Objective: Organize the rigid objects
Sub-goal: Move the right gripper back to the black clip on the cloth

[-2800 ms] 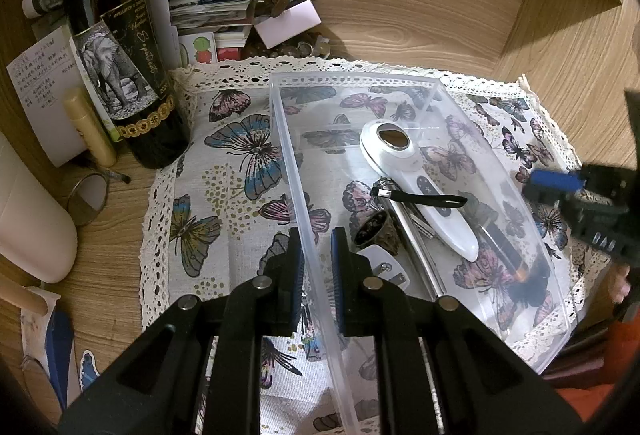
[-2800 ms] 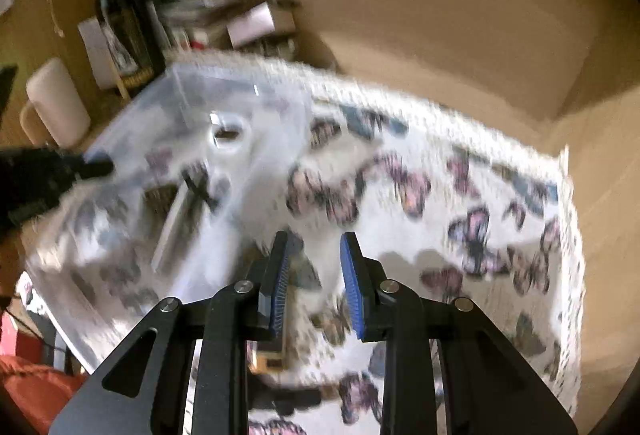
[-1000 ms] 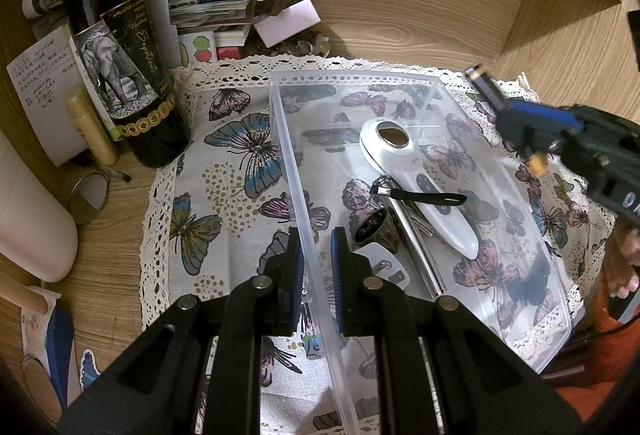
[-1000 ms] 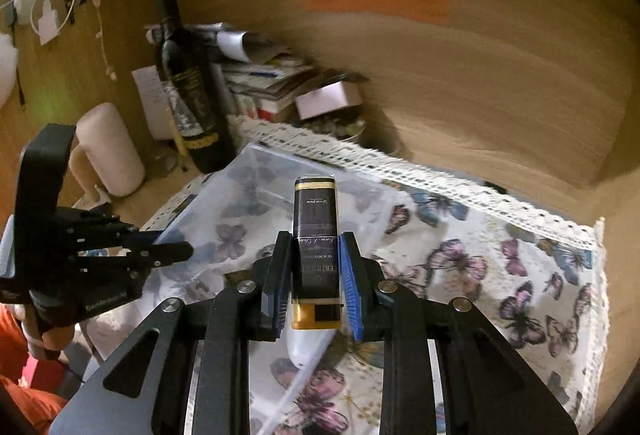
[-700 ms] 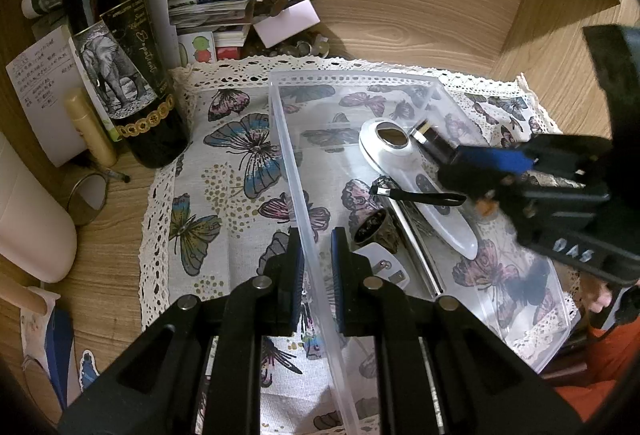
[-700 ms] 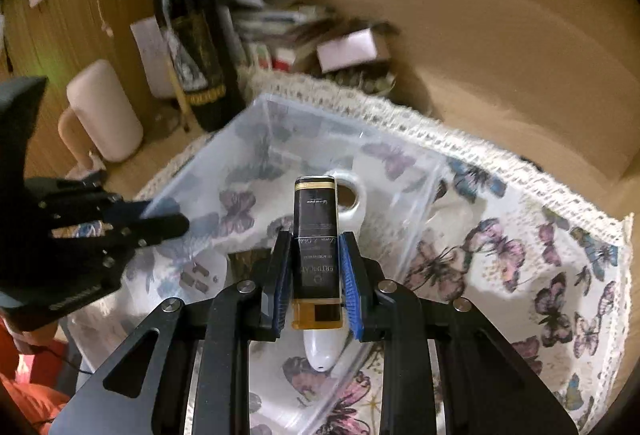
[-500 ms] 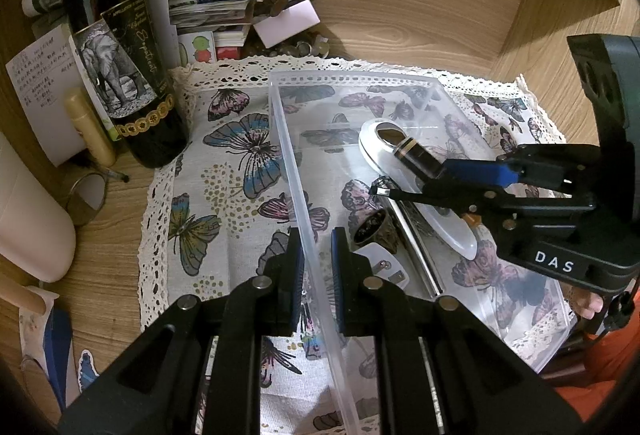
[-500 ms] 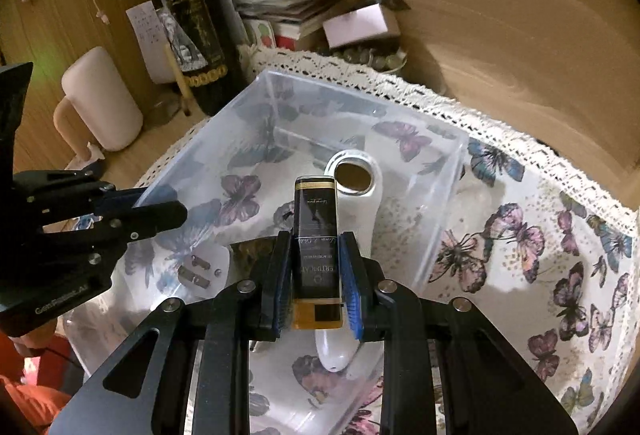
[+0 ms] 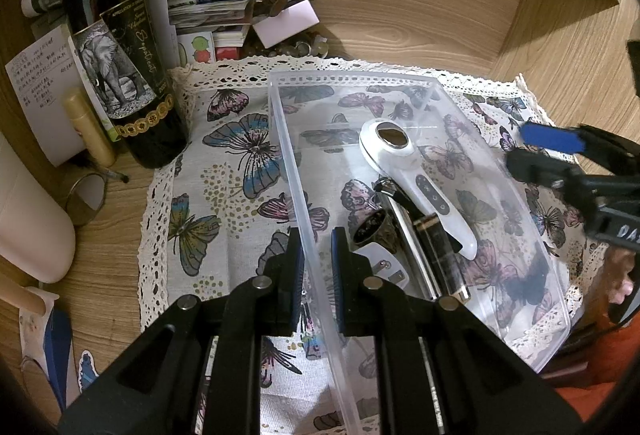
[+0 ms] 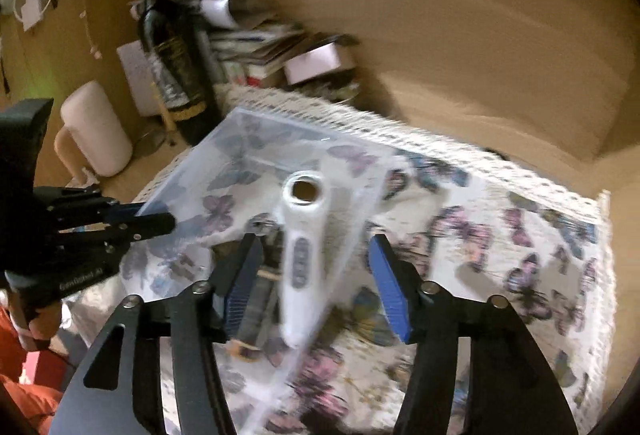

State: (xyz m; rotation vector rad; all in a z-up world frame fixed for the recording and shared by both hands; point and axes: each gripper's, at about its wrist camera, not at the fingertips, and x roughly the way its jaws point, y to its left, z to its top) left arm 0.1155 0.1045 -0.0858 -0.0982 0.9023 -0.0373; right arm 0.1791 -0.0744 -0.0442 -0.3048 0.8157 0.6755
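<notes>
A clear plastic box (image 9: pixel 400 81) sits on the butterfly cloth. My left gripper (image 9: pixel 317 249) is shut on the box's left wall. Inside lie a white handheld device (image 9: pixel 416 179), a black and gold tube (image 9: pixel 440 253), a dark ring (image 9: pixel 370 231), a white plug (image 9: pixel 384 269) and a metal strip. My right gripper (image 10: pixel 316 275) is open and empty above the box, over the white device (image 10: pixel 300 255); the view is blurred. It also shows at the right in the left wrist view (image 9: pixel 540 149).
A dark wine bottle (image 9: pixel 120 67) stands at the cloth's left edge, with a paper pile (image 9: pixel 212 11) behind it. A cream cylinder (image 9: pixel 28 219) and a small round mirror (image 9: pixel 86 199) lie at the left. Wooden walls enclose the back and right.
My right gripper carried the black and gold tube over the box, opened and let it go; the tube now lies in the box. The right gripper has drawn back. My left gripper stayed still.
</notes>
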